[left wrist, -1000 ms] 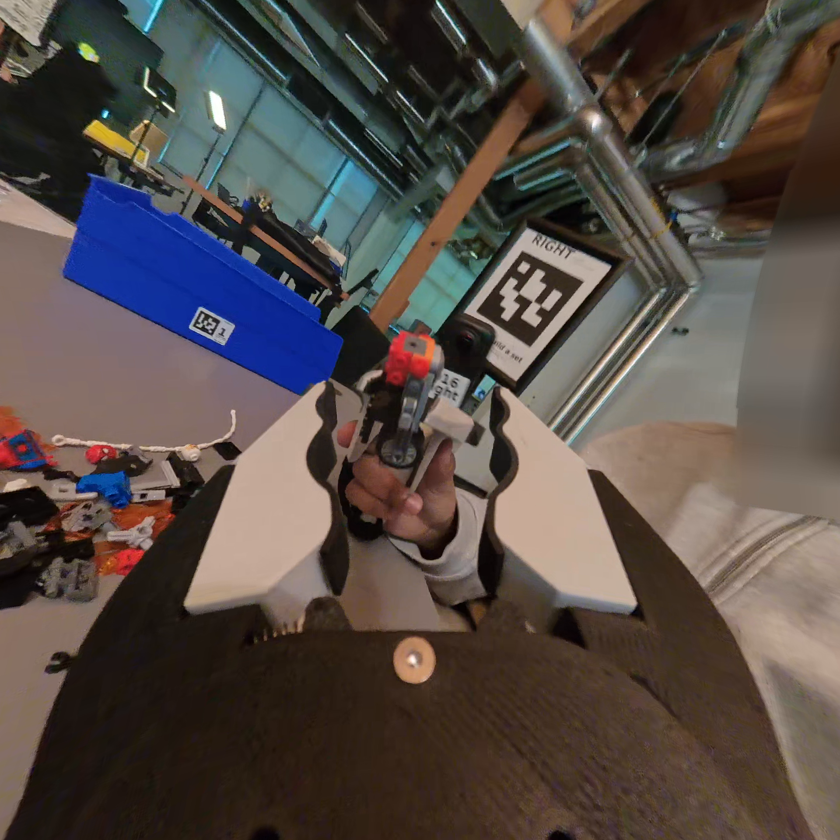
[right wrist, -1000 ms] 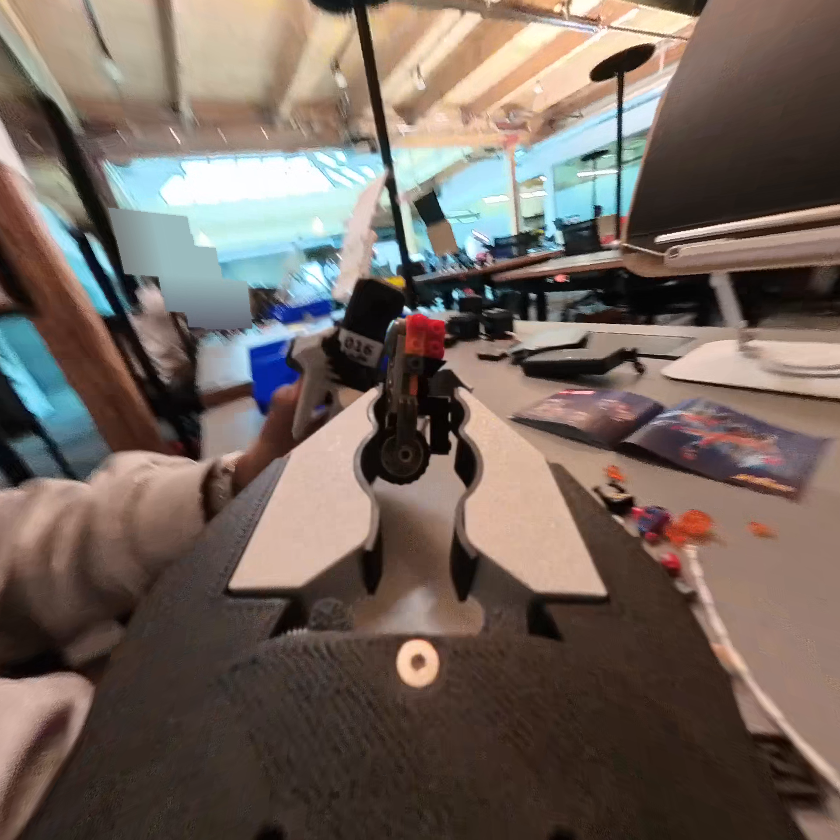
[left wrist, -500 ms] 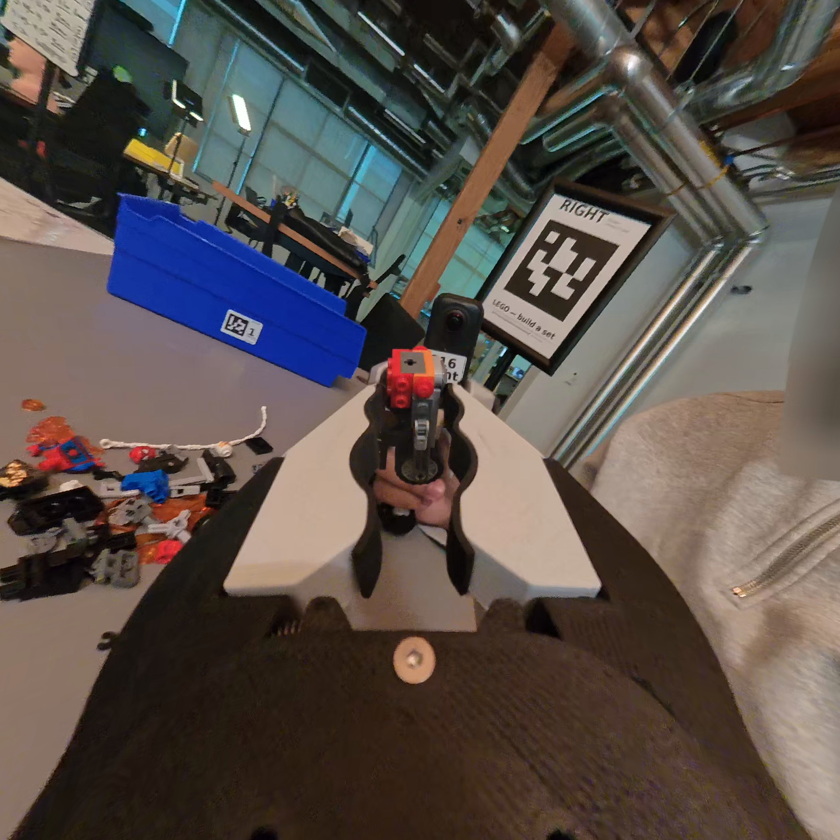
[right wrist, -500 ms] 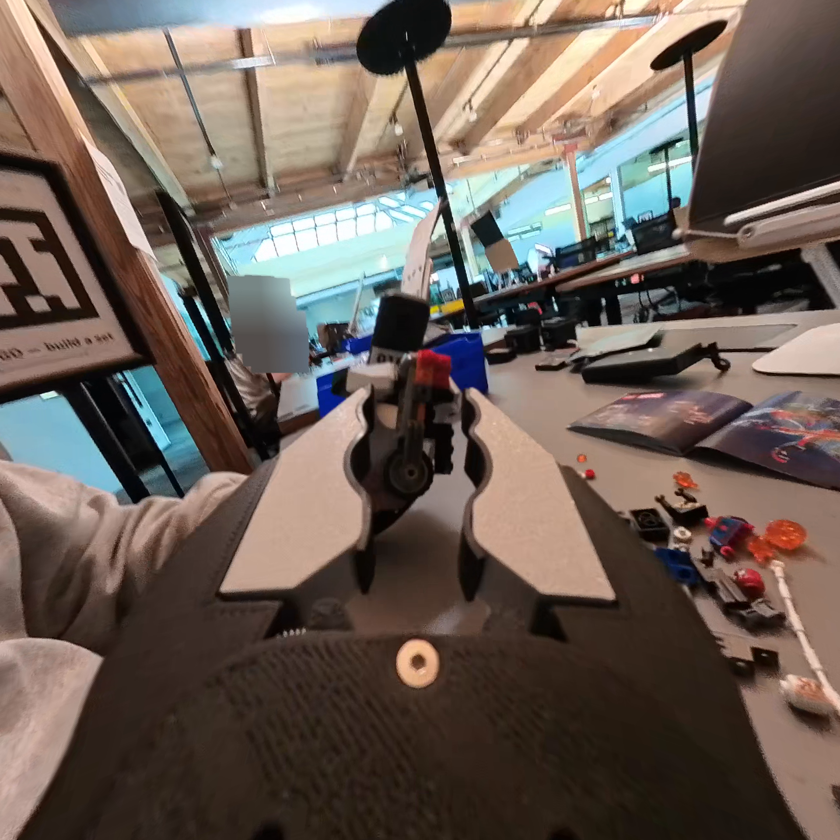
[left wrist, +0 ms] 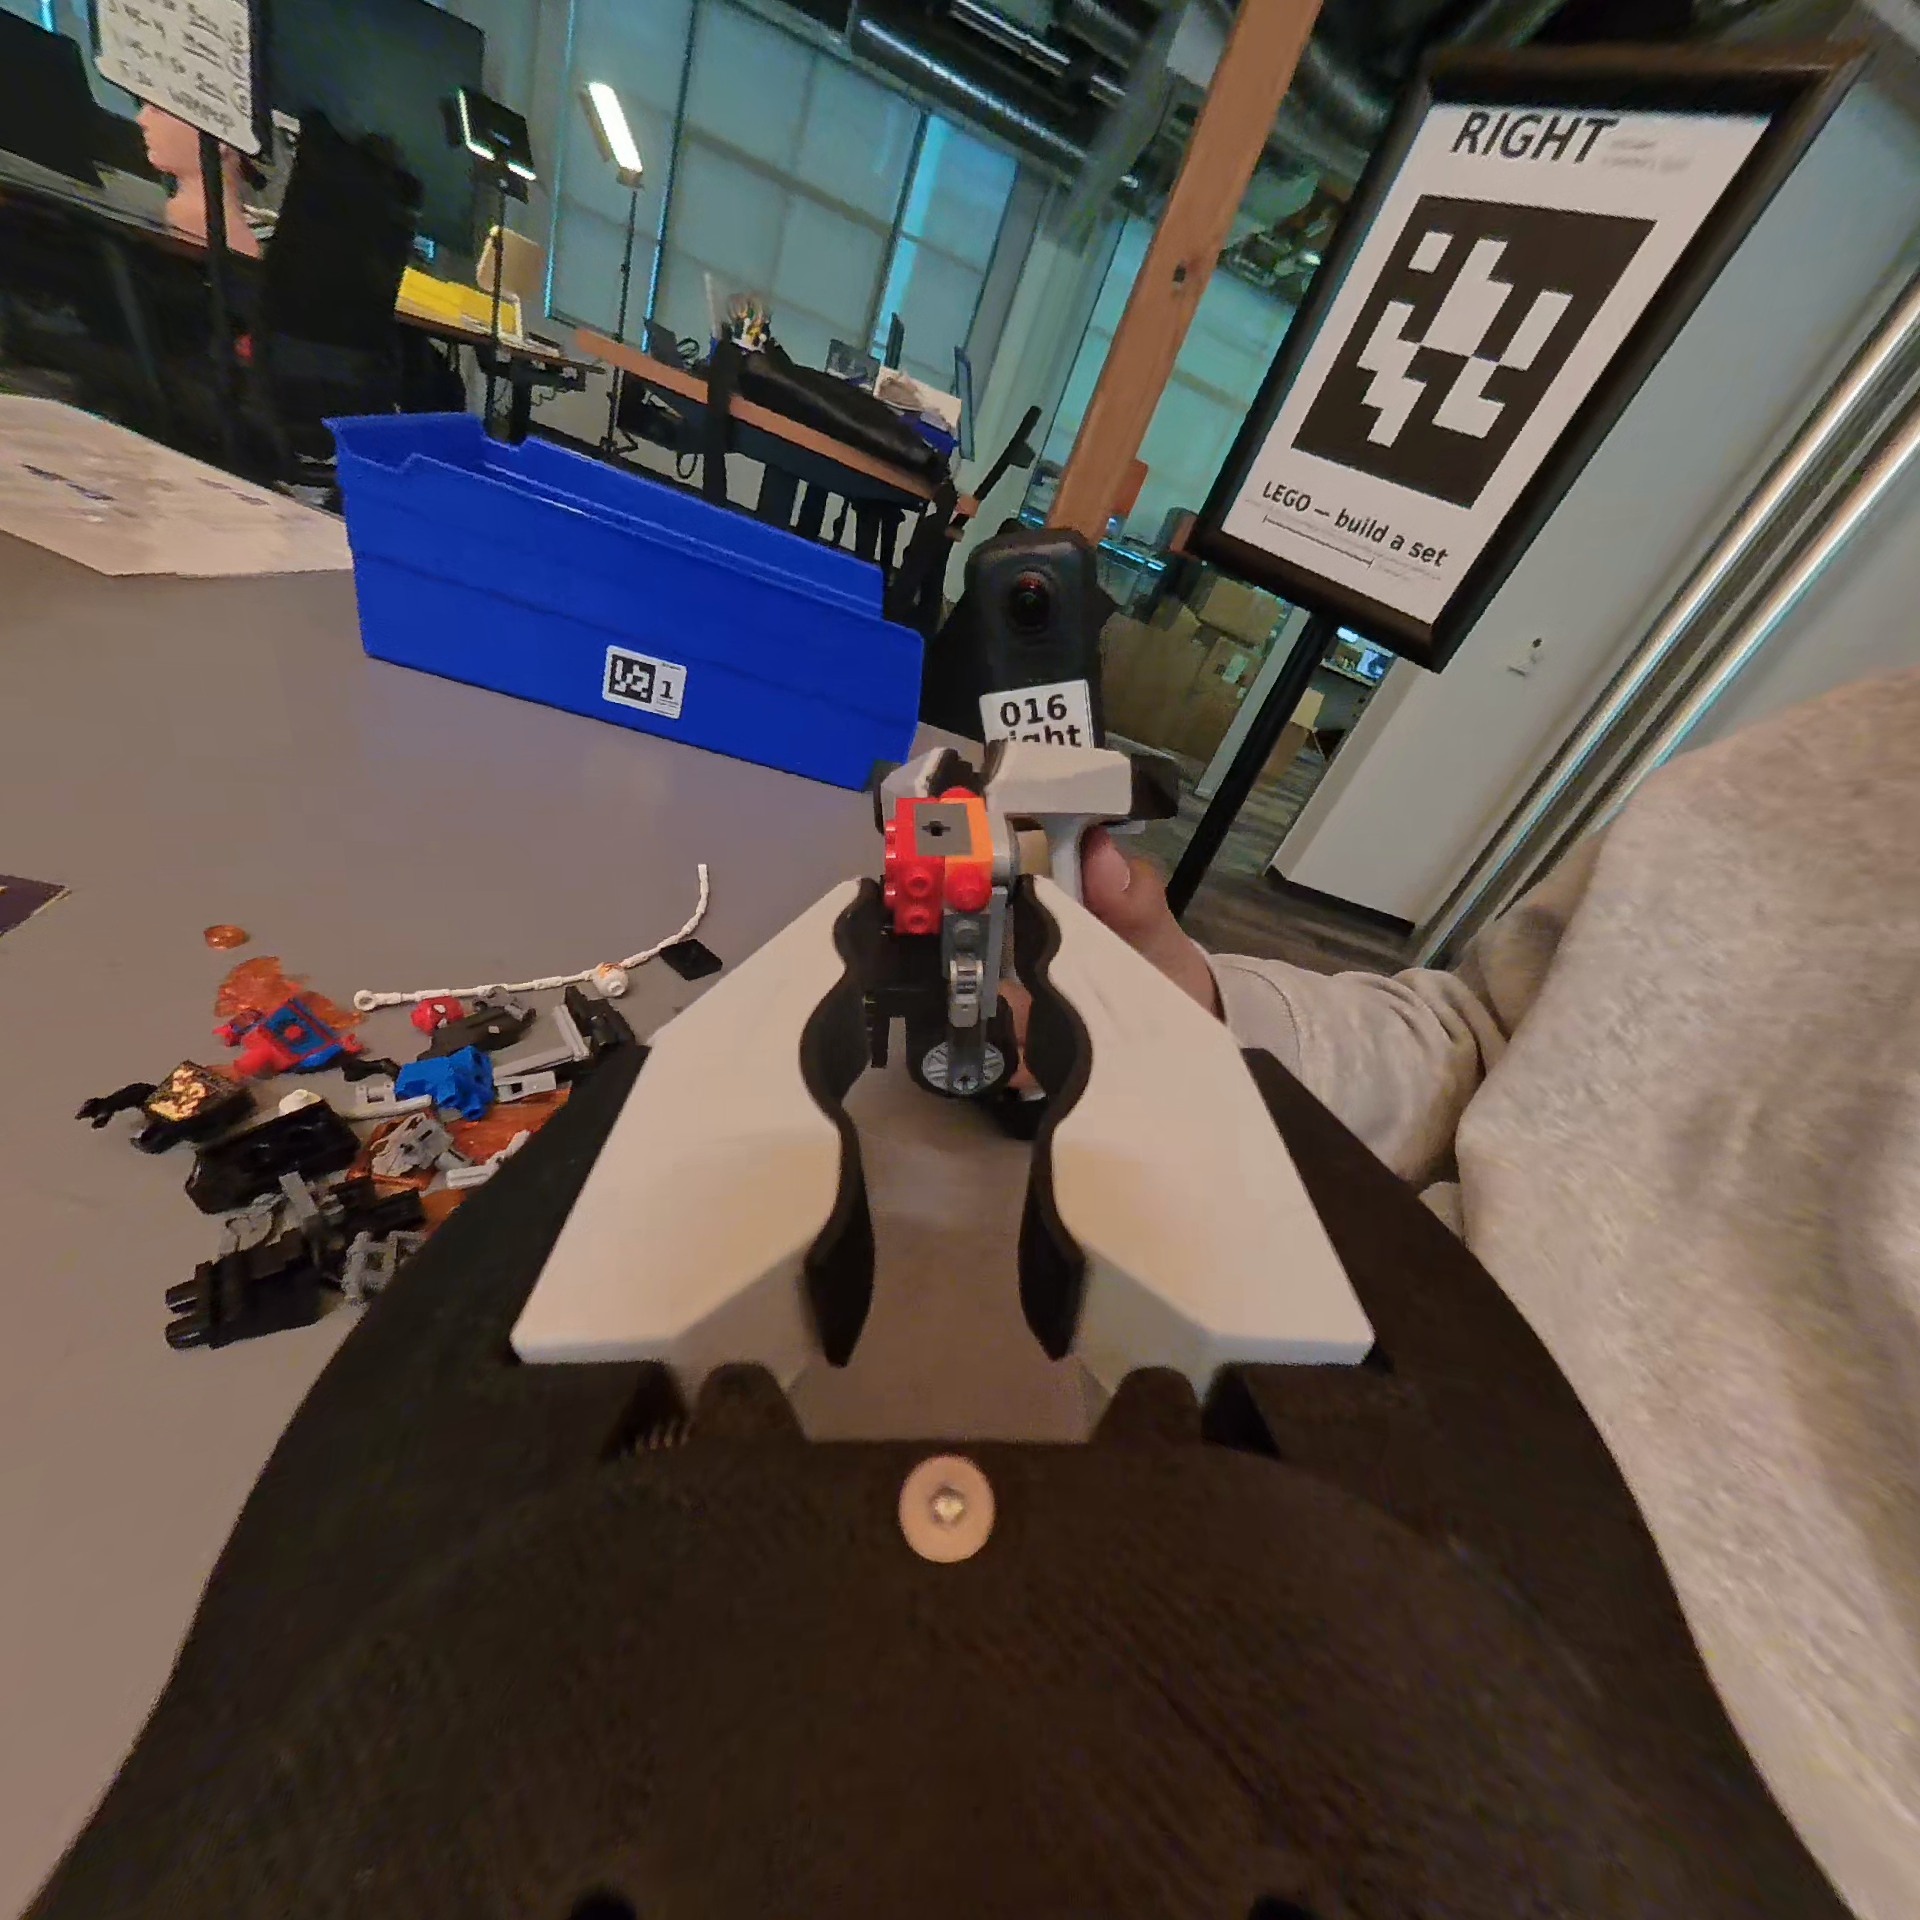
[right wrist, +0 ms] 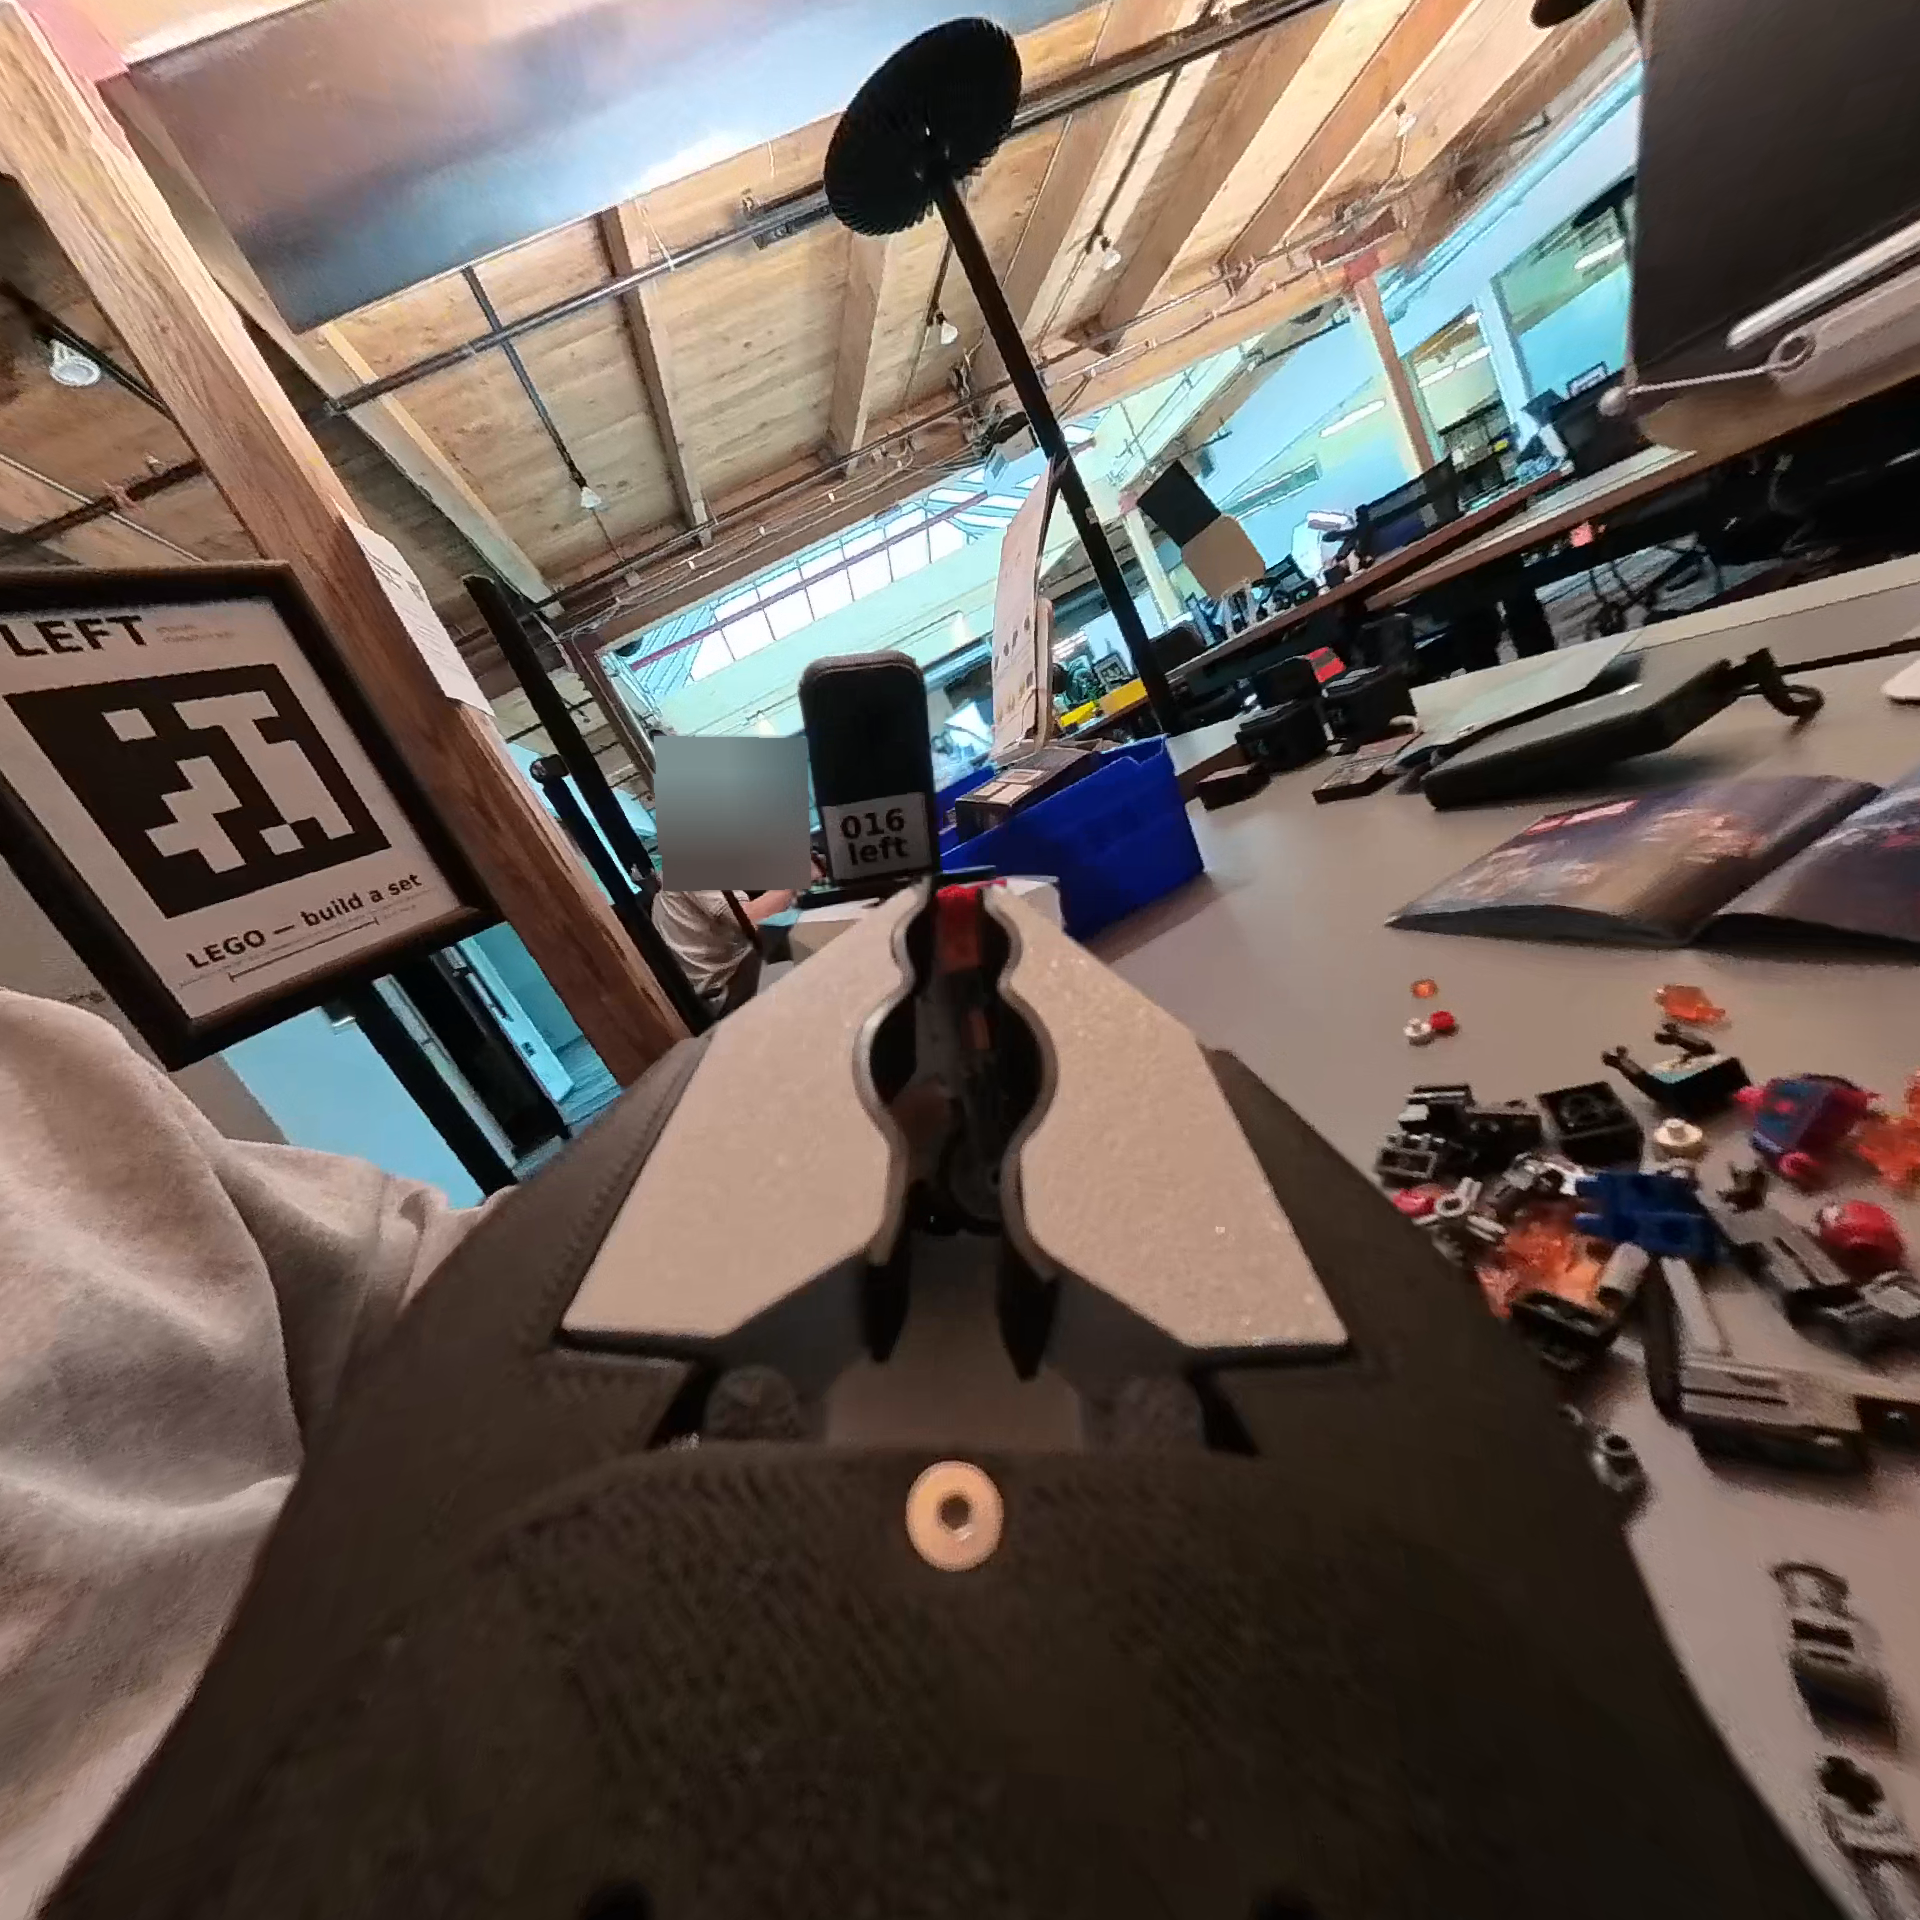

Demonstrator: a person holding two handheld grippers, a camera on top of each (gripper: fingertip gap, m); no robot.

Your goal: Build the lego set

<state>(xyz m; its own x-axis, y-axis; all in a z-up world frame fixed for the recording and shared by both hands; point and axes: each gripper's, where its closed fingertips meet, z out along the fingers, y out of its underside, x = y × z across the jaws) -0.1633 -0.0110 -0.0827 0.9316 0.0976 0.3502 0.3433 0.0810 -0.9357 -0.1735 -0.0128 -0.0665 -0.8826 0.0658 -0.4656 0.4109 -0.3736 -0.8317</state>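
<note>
Left gripper (left wrist: 940, 966) closed on small brick model (left wrist: 951, 940), red-and-grey, wheel at lower end. Right gripper (right wrist: 951, 940) closed on same model (right wrist: 958, 1003), meeting left gripper above grey table (left wrist: 260, 790). Loose brick pieces (left wrist: 312, 1122) on table just beside grippers; blue bin (left wrist: 623, 592) beyond pieces; open booklet (right wrist: 1683, 862) behind pieces.
</note>
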